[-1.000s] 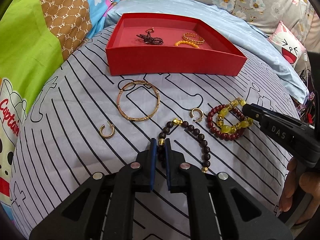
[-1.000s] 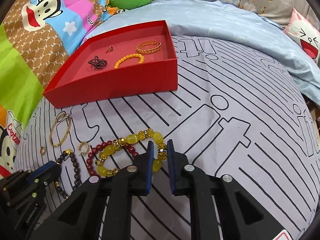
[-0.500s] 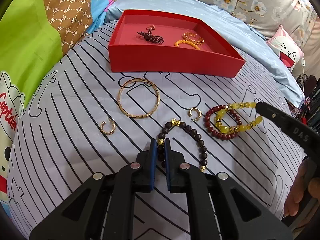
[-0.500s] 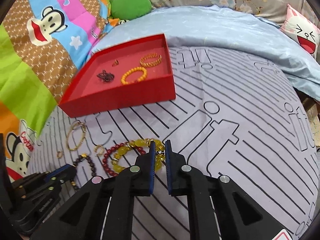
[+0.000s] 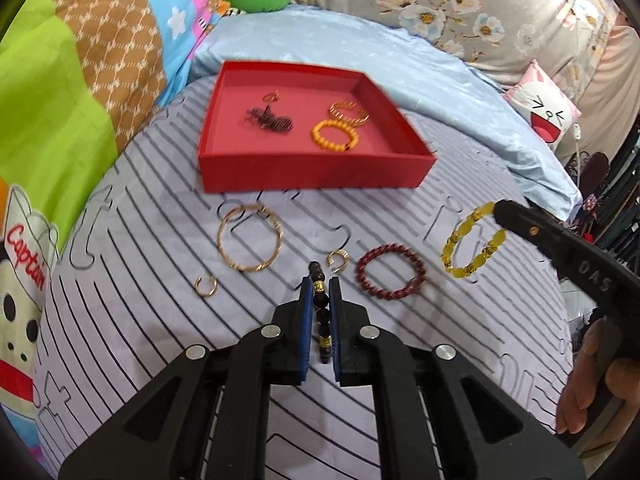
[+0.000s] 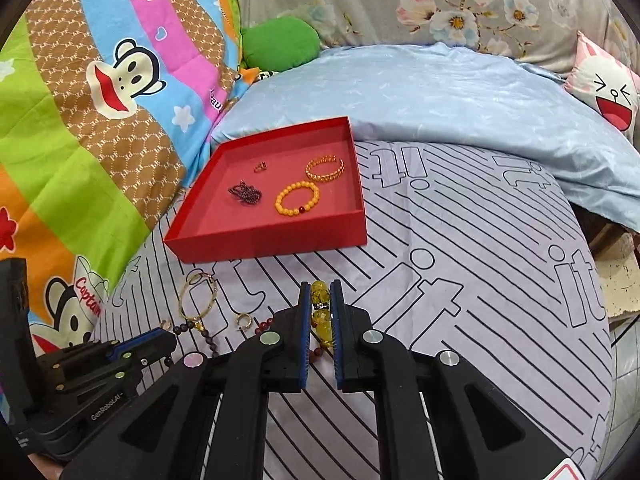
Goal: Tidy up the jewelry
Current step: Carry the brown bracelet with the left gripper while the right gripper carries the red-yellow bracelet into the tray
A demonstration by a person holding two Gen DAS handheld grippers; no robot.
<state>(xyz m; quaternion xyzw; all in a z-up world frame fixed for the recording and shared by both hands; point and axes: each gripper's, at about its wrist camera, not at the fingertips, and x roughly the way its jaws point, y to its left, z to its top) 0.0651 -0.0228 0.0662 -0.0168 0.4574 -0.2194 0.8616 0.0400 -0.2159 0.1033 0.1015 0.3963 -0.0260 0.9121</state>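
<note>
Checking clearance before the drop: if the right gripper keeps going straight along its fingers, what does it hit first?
Probably the near wall of the red tray, past bare striped sheet. The right gripper is shut on the yellow bracelet; depth is unclear.

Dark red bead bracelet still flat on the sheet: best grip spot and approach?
Pinch the dark red bead bracelet from above across its bead band, one finger inside the ring, one outside. It lies flat as an open loop. Take the right-hand arc, away from the small gold ring on its left.
</note>
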